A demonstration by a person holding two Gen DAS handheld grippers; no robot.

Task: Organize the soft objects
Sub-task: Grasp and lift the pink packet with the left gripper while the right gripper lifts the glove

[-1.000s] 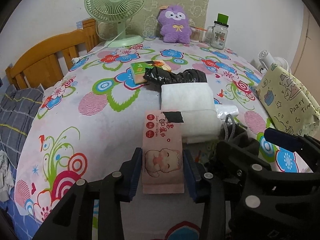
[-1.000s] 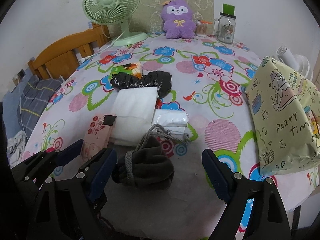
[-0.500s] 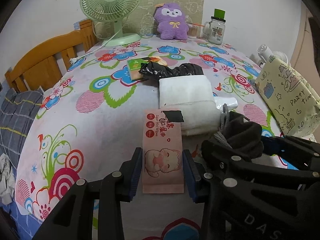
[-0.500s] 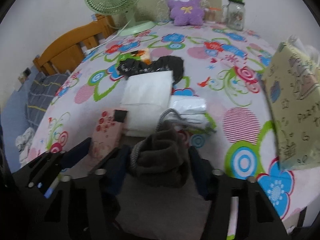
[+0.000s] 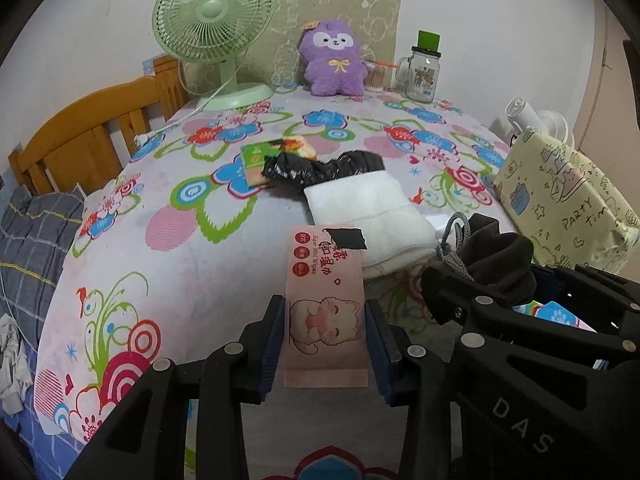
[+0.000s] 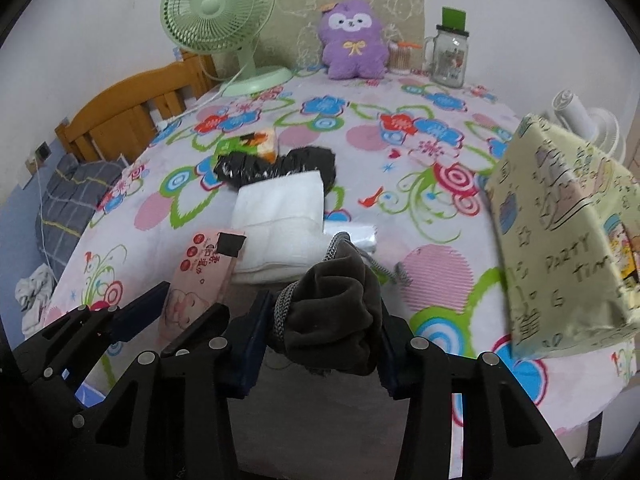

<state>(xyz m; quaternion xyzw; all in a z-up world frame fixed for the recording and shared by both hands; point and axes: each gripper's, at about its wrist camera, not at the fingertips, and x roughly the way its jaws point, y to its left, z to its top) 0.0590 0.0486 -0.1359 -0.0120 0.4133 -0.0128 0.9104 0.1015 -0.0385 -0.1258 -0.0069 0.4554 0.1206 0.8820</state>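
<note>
My left gripper (image 5: 325,338) is shut on a pink wet-wipes pack (image 5: 325,300), which also shows in the right wrist view (image 6: 200,276). My right gripper (image 6: 320,344) is shut on a dark grey drawstring pouch (image 6: 336,320) and holds it off the table; the pouch shows in the left wrist view (image 5: 492,256). A folded white towel (image 6: 280,220) lies just beyond, with a black plastic bag (image 6: 276,166) and a clear plastic packet (image 6: 356,234) beside it. A yellow party gift bag (image 6: 568,236) lies at the right.
A green fan (image 6: 224,20), a purple plush toy (image 6: 354,40) and a glass jar with a green lid (image 6: 450,54) stand at the back of the flowered table (image 6: 432,128). A wooden chair (image 6: 132,116) is at the left. A green snack packet (image 6: 248,144) lies by the black bag.
My right gripper has closed on the dark pouch and lifted it from the table. My left gripper keeps its hold on the wipes pack.
</note>
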